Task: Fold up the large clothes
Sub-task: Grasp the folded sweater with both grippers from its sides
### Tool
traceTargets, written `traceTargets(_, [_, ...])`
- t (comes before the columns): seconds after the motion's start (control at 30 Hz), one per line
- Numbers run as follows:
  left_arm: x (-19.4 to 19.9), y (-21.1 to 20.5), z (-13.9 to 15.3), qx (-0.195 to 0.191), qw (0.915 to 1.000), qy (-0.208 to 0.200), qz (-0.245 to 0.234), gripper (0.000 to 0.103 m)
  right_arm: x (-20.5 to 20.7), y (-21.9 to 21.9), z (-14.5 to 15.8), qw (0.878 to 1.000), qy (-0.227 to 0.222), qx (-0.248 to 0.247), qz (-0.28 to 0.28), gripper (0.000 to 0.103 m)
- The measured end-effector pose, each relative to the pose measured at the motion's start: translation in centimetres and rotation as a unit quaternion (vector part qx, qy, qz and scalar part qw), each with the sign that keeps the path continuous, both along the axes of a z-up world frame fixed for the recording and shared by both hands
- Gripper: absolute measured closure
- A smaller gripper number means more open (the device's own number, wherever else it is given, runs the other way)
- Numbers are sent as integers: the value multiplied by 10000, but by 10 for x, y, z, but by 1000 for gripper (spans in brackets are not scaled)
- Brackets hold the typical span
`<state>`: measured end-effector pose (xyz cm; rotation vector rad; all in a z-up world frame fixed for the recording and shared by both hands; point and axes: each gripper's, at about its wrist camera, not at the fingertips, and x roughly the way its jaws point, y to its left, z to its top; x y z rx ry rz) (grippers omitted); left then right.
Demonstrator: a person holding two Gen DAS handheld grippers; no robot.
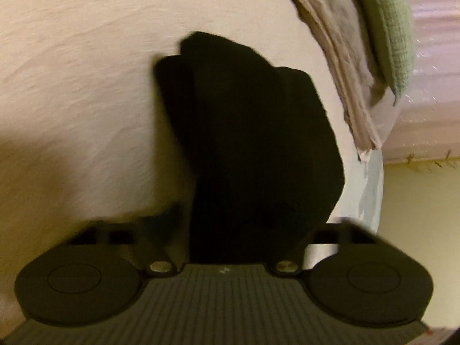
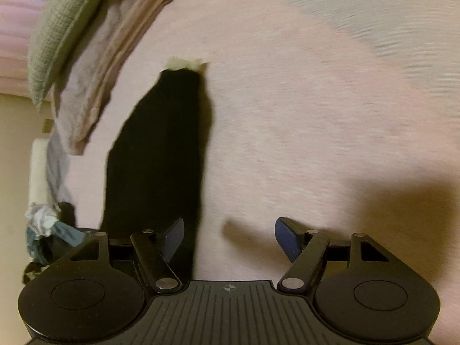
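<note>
A: Left gripper (image 1: 230,230) — jaws drawn narrow, black garment (image 1: 247,143) bunched between them and running straight out ahead. Looks clamped, though the pads are buried in dark cloth and the frame is blurred, so I'd call it a grip by judgement.

B: Right gripper (image 2: 230,237)?

A: Jaws wide apart, nothing between them, only bare bedsheet (image 2: 316,129). The blue pads (image 2: 287,238) are clear of cloth. The garment lies just off its left finger, a long narrow strip stretching away.

B: Beyond that?

A: Past the strip's far end, up and to the left, a folded beige piece (image 2: 95,86) with a green knit item (image 2: 63,37) on top — a stack. Lower left of the right jaws, a loose heap of clothes (image 2: 49,230) by the bed edge.

B: Progress?

A: Midway, I'd say. Garment narrowed lengthwise, not yet folded short. The heap is untouched.
</note>
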<state>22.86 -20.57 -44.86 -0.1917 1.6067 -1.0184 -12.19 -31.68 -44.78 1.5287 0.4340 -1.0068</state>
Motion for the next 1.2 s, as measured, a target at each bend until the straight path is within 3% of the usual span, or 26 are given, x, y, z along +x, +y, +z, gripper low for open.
traceTargets(0.03, [2,-6,0,-10,10000,71,-58,93,-6,1,3,10000,89,12,0,35])
traceTargets(0.2, [17,-14,34,-159,9959,-284,-848,94,-17,-9,20,9975,558,-83,424,35])
traceTargets(0.37, [66,7,64,45,9903,-794,-1140,95,-12,-35,39,9824,973,-407,1544,35])
traceTargets(0.47, [89,12,55,350,9826,-956,-1553,94,-6,-47,42,9731,913,-454,2068,35])
traceTargets(0.57, [100,3,49,245,9828,-736,-1676,91,12,-66,36,9642,688,-537,2504,35])
traceTargets(0.67, [103,3,55,77,9844,-896,-1512,78,44,-94,35,9512,252,-803,2970,35])
traceTargets(0.7, [104,8,58,-14,9876,-855,-1313,68,55,-105,35,9447,167,-920,3143,34])
traceTargets(0.8, [107,21,59,-182,9942,-779,-719,56,94,-133,25,9252,-148,-957,3670,20])
traceTargets(0.83, [107,23,57,-154,9950,-825,-536,56,108,-141,18,9185,-242,-876,3849,14])
traceTargets(0.93, [110,22,47,-73,9965,-784,-284,56,146,-155,-7,9022,-352,-635,4251,13])
traceTargets(1.07, [107,14,33,-23,9954,-867,-413,57,185,-158,-46,8851,-552,-213,4616,13])
traceTargets(1.2, [112,11,21,-123,9966,-644,-508,61,193,-163,-68,8866,-891,111,4538,16])
